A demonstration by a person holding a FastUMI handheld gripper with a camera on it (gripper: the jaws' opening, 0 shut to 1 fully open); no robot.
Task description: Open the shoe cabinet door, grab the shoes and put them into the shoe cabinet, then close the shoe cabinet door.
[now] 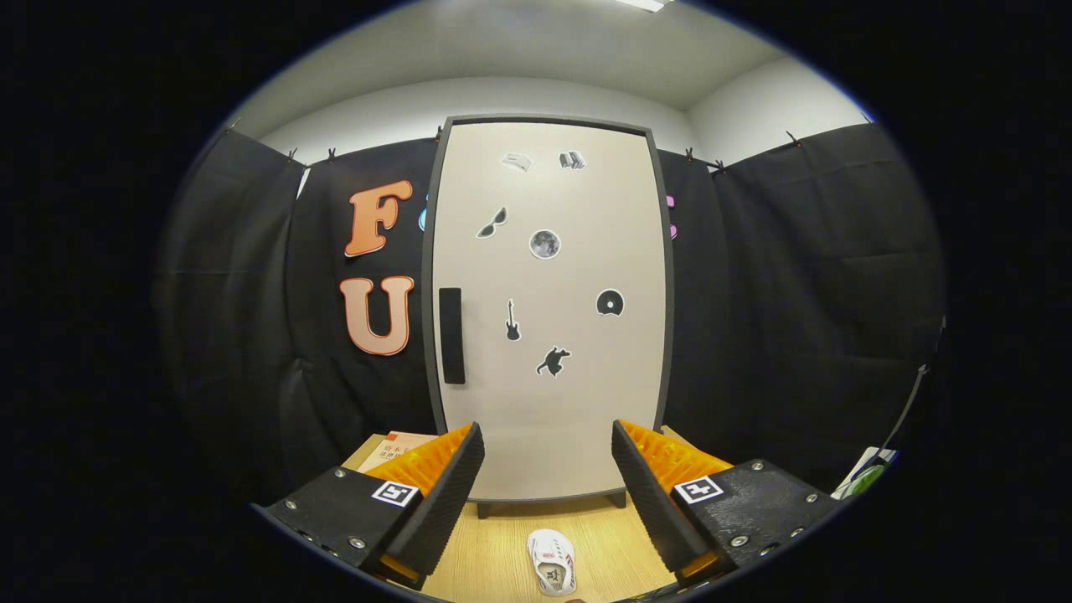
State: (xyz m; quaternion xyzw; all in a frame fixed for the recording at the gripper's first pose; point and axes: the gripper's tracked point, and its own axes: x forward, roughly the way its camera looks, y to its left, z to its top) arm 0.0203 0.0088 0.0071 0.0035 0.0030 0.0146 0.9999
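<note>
I see black cloth walls (804, 276) clipped up around the booth, a white ceiling (536, 59) with a light (641, 4), and a pale wooden floor (494, 553).

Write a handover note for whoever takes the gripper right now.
Gripper: fingers open, holding nothing, facing the cabinet door.
Door: shut; its dark handle is on the door's left side.
Shoe: lying on the wooden floor between the fingers, in front of the cabinet.
Done: nothing yet.
Left: open the door, put the shoe inside, close the door.
</note>
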